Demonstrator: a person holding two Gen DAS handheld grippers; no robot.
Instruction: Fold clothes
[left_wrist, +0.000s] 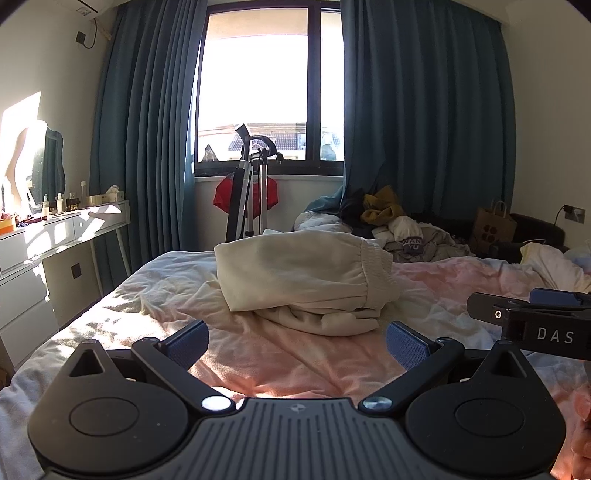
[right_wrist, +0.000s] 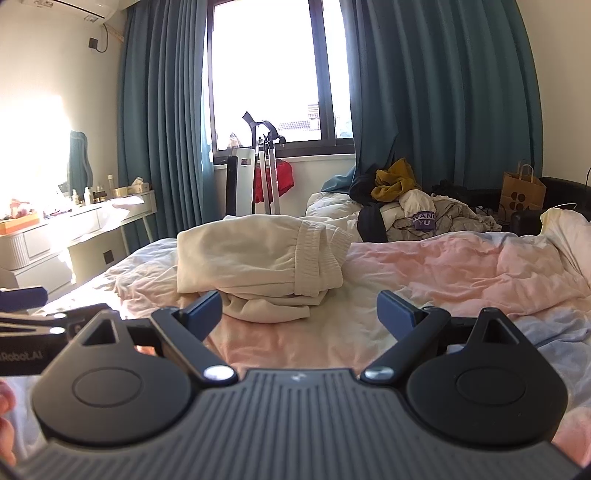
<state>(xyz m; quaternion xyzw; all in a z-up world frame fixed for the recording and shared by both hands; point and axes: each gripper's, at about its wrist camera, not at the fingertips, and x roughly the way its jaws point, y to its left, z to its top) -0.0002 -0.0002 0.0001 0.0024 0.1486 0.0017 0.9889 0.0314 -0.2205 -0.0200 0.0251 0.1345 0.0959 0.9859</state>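
Observation:
A cream garment (left_wrist: 299, 280) (right_wrist: 258, 262) lies folded into a thick bundle on the pink-and-white bedspread (left_wrist: 288, 369) (right_wrist: 461, 273), its ribbed elastic band facing right. My left gripper (left_wrist: 297, 343) hovers just short of it, jaws wide open, nothing between the blue pads (left_wrist: 188, 341). My right gripper (right_wrist: 299, 314) is open too and empty, its left pad close to the bundle's lower edge. In the left wrist view the right gripper's side (left_wrist: 532, 317) shows at the right; the left gripper's side (right_wrist: 40, 325) shows in the right wrist view.
A heap of unfolded clothes (left_wrist: 399, 225) (right_wrist: 413, 206) sits at the far side of the bed. A brown paper bag (right_wrist: 521, 192) stands beyond it. A white dresser (left_wrist: 55, 236) with bottles lies left. A metal stand (left_wrist: 251, 192) and blue curtains (right_wrist: 443, 92) flank the window.

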